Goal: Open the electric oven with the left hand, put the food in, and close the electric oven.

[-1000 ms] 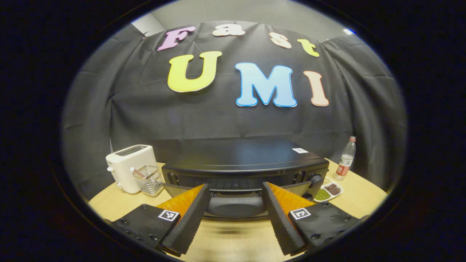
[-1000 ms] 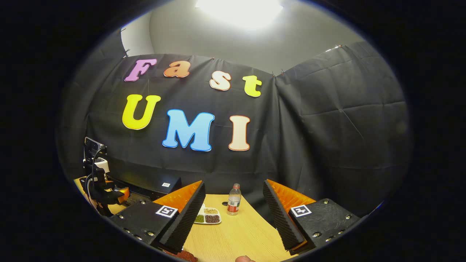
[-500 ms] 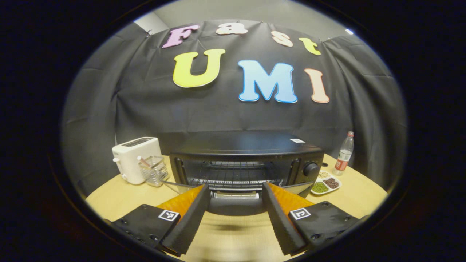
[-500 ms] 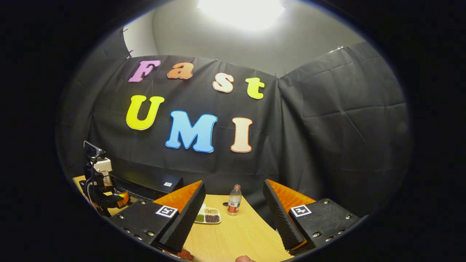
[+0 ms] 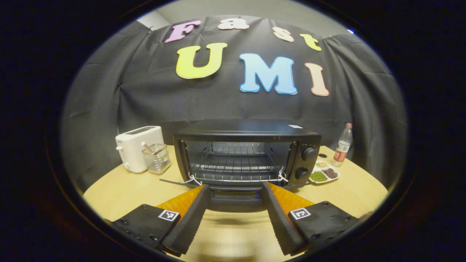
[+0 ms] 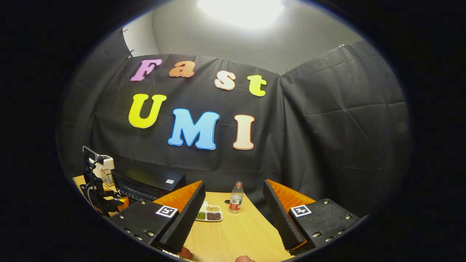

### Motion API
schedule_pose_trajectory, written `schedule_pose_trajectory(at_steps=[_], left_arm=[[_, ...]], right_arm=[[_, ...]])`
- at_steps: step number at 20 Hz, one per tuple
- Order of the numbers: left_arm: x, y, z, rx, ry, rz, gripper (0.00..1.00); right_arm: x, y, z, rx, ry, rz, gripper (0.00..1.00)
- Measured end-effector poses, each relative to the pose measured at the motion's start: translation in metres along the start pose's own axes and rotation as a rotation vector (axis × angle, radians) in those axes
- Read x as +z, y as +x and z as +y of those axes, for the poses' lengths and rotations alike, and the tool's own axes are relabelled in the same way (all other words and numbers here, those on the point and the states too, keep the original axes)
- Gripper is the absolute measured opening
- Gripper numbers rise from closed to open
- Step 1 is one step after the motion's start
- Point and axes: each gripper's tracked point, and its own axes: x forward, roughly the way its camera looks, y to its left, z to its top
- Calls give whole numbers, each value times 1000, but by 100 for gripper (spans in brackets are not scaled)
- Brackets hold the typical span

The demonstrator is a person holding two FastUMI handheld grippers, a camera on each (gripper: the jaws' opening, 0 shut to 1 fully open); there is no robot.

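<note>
Black oven [image 5: 247, 153] door [image 5: 236, 202] now swung fully down; left gripper [image 5: 236, 218] jaws spread astride it. Food loading next.

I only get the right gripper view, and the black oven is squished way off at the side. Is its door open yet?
Observer: Yes. In the left gripper view the black electric oven has its door folded down flat.
Operator: Is any food inside?
Observer: No. The metal wire rack inside is bare.
Operator: What is the left gripper doing?
Observer: The left gripper is open, with the door's front edge between its fingers.
</note>
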Motion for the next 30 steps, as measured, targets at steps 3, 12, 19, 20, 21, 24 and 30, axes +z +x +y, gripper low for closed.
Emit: schedule_pose_trajectory(at_steps=[3,12,19,20,21,24,30], left_arm=[[-10,-3,-1,1,-1,16,98],[-52,-12,-2,-10,-7,84,95],[-84,-14,-3,-6,-3,130,95],[-87,-14,-3,-5,-1,138,98],[-89,-13,-3,-3,4,141,95],[-97,-12,-4,3,11,158,95],[-99,-19,-7,15,2,151,95]], right_arm=[[-1,-1,0,7,-10,5,97],[-7,-4,-1,16,-26,27,97],[-8,-8,2,25,-39,30,97],[-8,-9,2,27,-39,32,97],[-8,-9,3,30,-39,34,97],[-8,-10,2,38,-48,35,97],[-11,-14,1,76,-49,49,97]])
